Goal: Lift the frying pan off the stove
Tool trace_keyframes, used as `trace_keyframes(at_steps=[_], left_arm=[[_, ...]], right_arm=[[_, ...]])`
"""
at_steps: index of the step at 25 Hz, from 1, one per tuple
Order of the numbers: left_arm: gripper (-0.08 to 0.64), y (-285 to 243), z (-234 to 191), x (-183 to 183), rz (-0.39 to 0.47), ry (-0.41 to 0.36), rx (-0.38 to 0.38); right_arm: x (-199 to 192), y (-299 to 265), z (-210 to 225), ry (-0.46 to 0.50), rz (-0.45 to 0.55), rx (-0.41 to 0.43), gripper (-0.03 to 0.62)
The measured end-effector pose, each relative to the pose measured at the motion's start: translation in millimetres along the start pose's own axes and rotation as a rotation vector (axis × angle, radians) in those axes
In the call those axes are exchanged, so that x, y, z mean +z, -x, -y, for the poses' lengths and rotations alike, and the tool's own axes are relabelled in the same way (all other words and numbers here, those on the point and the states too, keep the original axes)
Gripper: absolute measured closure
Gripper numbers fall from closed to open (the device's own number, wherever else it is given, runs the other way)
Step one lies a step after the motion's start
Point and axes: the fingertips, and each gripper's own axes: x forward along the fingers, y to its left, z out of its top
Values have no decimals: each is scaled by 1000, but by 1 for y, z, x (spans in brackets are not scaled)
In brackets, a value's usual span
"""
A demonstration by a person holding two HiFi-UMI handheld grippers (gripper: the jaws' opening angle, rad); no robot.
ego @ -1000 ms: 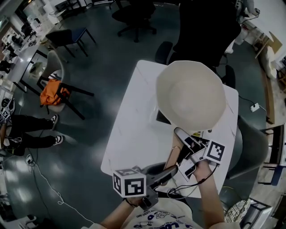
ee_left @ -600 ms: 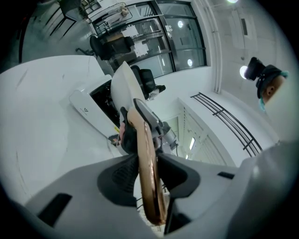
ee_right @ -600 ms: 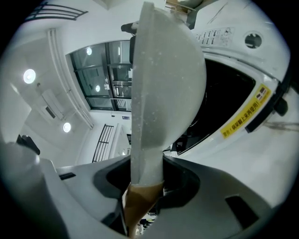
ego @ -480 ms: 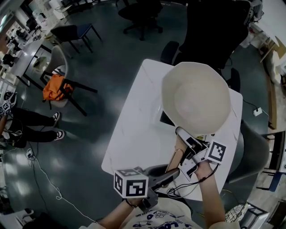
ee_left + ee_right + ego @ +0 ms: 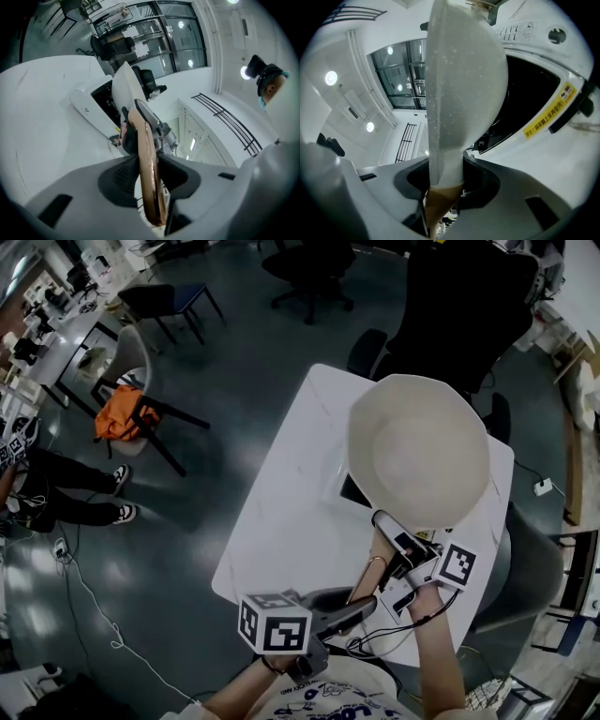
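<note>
The cream frying pan (image 5: 419,451) hangs tilted over the white table (image 5: 281,521) and hides most of the black-topped stove (image 5: 347,489). Its wooden handle (image 5: 368,570) runs back toward me. My left gripper (image 5: 364,603) is shut on the handle's near end (image 5: 149,187). Further up, my right gripper (image 5: 396,547) has the pan's pale neck (image 5: 446,164) between its jaws; they are closing and the pads touch it. In the right gripper view the stove (image 5: 525,93) lies just beyond the pan's rim (image 5: 464,70). The left gripper view shows the pan (image 5: 124,91) edge-on.
A black office chair (image 5: 459,306) stands beyond the table's far edge. To the left are a chair with an orange bag (image 5: 117,423) and a seated person's legs (image 5: 66,493). A cable (image 5: 398,634) trails near the table's front edge.
The whole view has drifted a little to the right and down. The pan stays held by both grippers above the stove, with no clear shift between them.
</note>
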Motion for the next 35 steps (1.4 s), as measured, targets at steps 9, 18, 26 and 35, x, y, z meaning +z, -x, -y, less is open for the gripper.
trace_keyframes(at_steps=[9, 18, 26, 35], left_arm=[[433, -2, 6, -10, 2, 15, -58], [439, 2, 25, -15, 11, -9, -118], [440, 8, 44, -14, 16, -54, -152], [440, 17, 53, -18, 4, -59, -179]], right_arm=[[-7, 2, -9, 26, -26, 26, 428], [-15, 6, -44, 169, -75, 37, 427], [-17, 12, -70, 207, -68, 69, 426], [-25, 15, -80, 198, -52, 74, 426]])
